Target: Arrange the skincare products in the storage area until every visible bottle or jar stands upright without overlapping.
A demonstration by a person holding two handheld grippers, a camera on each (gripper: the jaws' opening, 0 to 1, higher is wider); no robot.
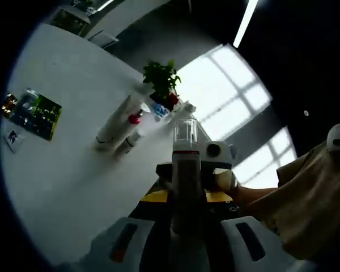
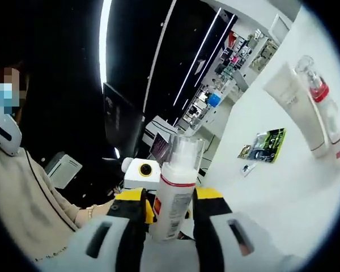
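Note:
A white bottle (image 2: 173,201) with a clear cap and a red ring sits between the yellow-tipped jaws of my right gripper (image 2: 171,198), which is shut on it. From the opposite side the same bottle (image 1: 186,170) looks dark against the window, and my left gripper (image 1: 187,198) is closed around it too. The two grippers face each other above the white table (image 1: 73,187). Farther off on the table a white tube (image 2: 297,107) and a clear bottle with a red collar (image 2: 324,105) stand side by side. Seen from the left gripper, that tube (image 1: 116,122) and red-collared bottle (image 1: 135,119) stand near a small potted plant.
A green packet (image 1: 39,116) (image 2: 266,144) and a small card (image 1: 12,137) lie flat on the table. The potted plant (image 1: 161,79) stands behind the tube. A person in a beige top (image 1: 311,204) stands close behind the grippers. Shelves of products (image 2: 238,51) line the far wall.

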